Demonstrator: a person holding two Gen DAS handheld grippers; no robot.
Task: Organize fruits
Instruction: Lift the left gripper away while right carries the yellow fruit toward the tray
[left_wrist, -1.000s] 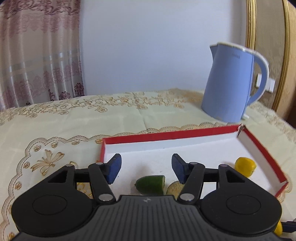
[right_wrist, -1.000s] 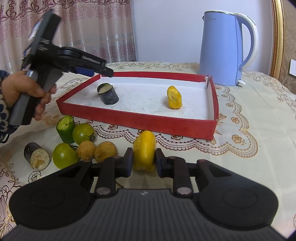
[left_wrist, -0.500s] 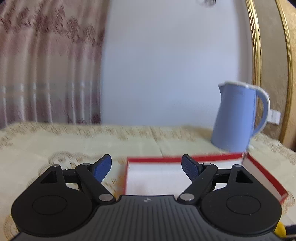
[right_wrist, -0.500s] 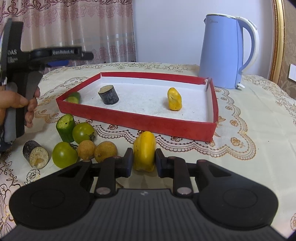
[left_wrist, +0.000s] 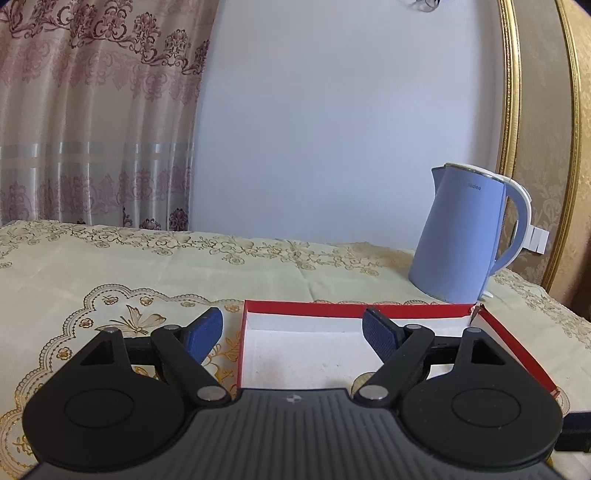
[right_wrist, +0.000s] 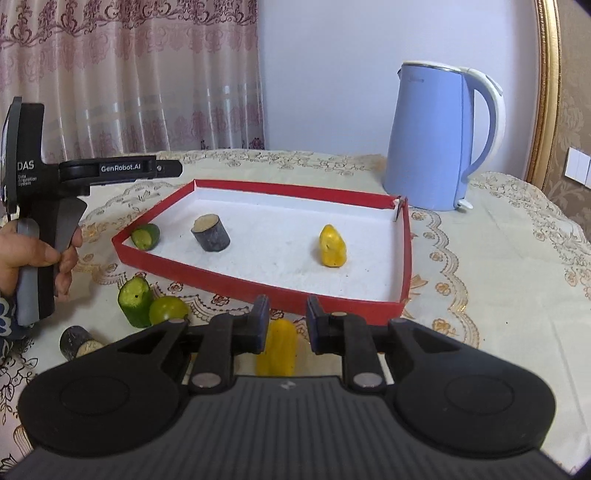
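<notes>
Fruit pieces lie in two groups. Inside the red tray (right_wrist: 280, 293): a green cucumber piece (right_wrist: 146, 236), a dark cane chunk (right_wrist: 211, 233) and a yellow piece (right_wrist: 332, 246). On the tablecloth (right_wrist: 498, 280) before it: a cut cucumber (right_wrist: 135, 302), a green fruit (right_wrist: 168, 309) and another cane chunk (right_wrist: 77, 341). Right gripper (right_wrist: 284, 319) brackets a yellow fruit (right_wrist: 277, 347); contact cannot be judged. Left gripper (left_wrist: 293, 330) hangs above the tray's left end, fingers wide apart, holding nothing. Blue kettle (right_wrist: 439, 136) stands behind.

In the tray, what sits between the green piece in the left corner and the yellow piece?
The dark cylinder piece, standing alone on the white floor of the red tray between the green piece and yellow piece; the right wrist view shows it.
</notes>
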